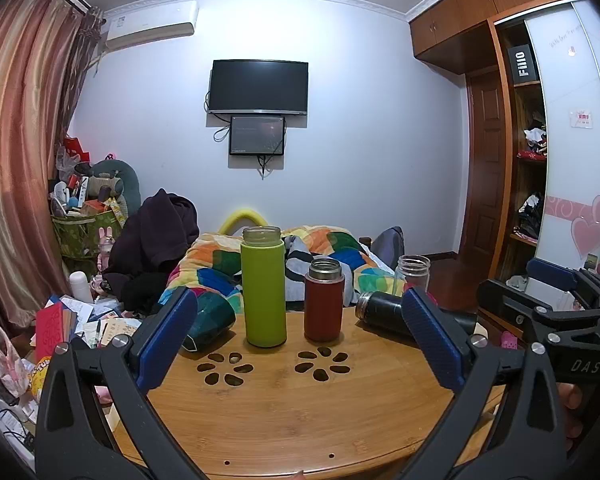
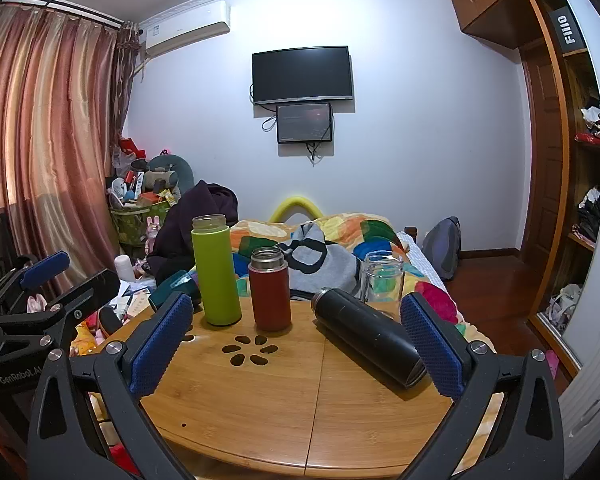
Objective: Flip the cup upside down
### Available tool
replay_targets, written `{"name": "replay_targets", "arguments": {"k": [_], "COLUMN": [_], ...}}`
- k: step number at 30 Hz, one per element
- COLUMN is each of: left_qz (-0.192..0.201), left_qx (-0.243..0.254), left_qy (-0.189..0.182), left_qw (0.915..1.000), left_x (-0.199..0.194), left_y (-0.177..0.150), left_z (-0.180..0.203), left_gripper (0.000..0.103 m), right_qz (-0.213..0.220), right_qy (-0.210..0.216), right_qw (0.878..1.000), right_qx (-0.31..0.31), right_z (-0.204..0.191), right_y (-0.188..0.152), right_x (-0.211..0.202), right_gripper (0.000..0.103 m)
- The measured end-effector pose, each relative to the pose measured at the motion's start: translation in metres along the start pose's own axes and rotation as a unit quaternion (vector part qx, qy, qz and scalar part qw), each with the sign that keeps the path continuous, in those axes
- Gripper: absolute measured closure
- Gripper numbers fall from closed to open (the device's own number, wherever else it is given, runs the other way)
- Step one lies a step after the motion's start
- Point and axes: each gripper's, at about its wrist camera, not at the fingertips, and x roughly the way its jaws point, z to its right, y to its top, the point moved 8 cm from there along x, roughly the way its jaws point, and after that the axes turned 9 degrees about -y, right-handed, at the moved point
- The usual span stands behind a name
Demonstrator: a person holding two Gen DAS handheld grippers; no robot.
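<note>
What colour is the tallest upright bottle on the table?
Lime green with a clear uncapped neck; the tallest bottle shows best in the left wrist view.

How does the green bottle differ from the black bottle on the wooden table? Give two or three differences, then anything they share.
The green bottle stands upright; the black bottle lies on its side. The green bottle is bright lime with a clear neck; the black bottle is dark with a metal-rimmed mouth. The green bottle is left of the red bottle, the black bottle right. Both are lidless and rest on the table.
</note>
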Motion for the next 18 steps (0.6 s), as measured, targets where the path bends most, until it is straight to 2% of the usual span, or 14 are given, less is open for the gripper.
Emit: {"name": "replay_targets", "arguments": {"k": [18], "left_qz": [0.0], "left_qx": [-0.001], "left_qy": [-0.001], "left_qw": [1.0], "left_x": [-0.0018], "left_y": [0.0005], "left_z": [-0.0006], "left_gripper": [0.0], "right_qz": [0.003], "right_qy": [0.004], "right_qw": [1.0], "right_qx": [-0.002], "right_z": [-0.0039], "right_y": [0.0011], "right_x": [-0.0005], "right_gripper": [0.0]}}
